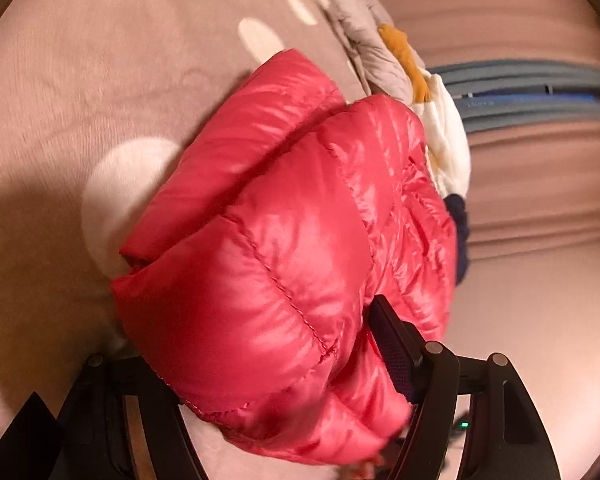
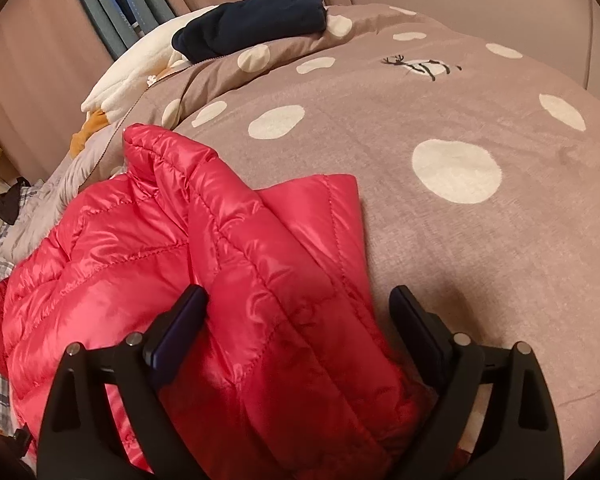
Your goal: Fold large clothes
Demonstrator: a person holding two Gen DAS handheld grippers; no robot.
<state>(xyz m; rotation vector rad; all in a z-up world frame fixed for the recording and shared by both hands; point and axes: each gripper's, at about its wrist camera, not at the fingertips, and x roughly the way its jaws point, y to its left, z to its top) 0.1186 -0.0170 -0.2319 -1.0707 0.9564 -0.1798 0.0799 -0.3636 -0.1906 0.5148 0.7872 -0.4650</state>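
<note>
A shiny red quilted puffer jacket (image 1: pixel 292 248) lies bunched on a pinkish-brown bedspread with white dots (image 1: pixel 100 92). In the left wrist view the jacket fills the space between my left gripper's fingers (image 1: pixel 392 344); the left finger is hidden under the fabric, so the grip is unclear. In the right wrist view the jacket (image 2: pixel 172 252) lies folded over itself. My right gripper (image 2: pixel 296 312) is open, its jaws wide apart astride the jacket's near fold, not pinching it.
A navy garment (image 2: pixel 256 16) and white fleece (image 2: pixel 140 64) lie at the bed's far end. Grey and plaid clothes (image 2: pixel 16 232) are piled at the left. Pink curtains (image 1: pixel 540 160) and a blue-grey frame (image 1: pixel 532 92) stand behind. The dotted bedspread (image 2: pixel 460 200) stretches to the right.
</note>
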